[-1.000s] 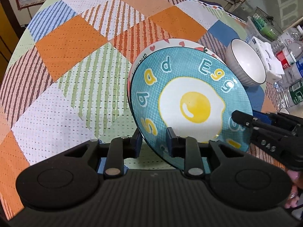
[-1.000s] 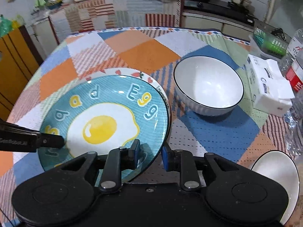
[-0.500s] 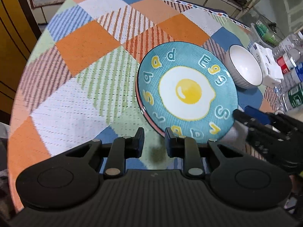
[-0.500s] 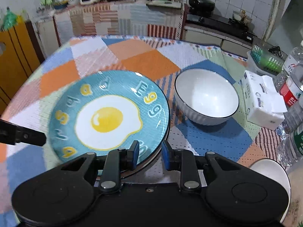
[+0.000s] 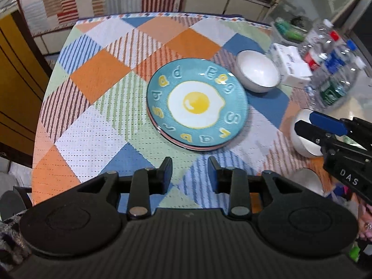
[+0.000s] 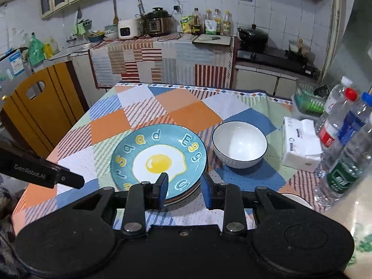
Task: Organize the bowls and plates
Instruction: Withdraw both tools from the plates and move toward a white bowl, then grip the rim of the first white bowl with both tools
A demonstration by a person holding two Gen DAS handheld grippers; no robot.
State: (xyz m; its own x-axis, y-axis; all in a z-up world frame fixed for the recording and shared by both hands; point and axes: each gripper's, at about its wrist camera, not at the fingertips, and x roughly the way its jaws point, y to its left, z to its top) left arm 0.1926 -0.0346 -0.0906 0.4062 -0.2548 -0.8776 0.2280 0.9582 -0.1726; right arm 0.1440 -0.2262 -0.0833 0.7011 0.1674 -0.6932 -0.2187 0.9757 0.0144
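Observation:
A teal plate with a fried-egg picture point(image 5: 196, 103) point(image 6: 159, 160) lies flat on top of another plate, whose pink rim shows under its near edge point(image 5: 186, 146). A white bowl with a dark rim point(image 5: 257, 71) point(image 6: 239, 144) stands to its right. Another white bowl point(image 5: 304, 137) sits near the right front edge, partly behind my right gripper. My left gripper point(image 5: 189, 173) is open and empty, raised in front of the plates. My right gripper point(image 6: 183, 189) is open and empty above the plates' near edge.
The table has a patchwork cloth point(image 5: 102, 76). A tissue pack point(image 6: 300, 146), several water bottles point(image 6: 344, 144) and a green basket point(image 6: 309, 103) stand along the right side. A wooden chair point(image 6: 39, 107) is at the left. A kitchen counter runs behind.
Both grippers let go of the egg plate, which now lies flat on the other plate. Both have opened wider and pulled back and up from the table.

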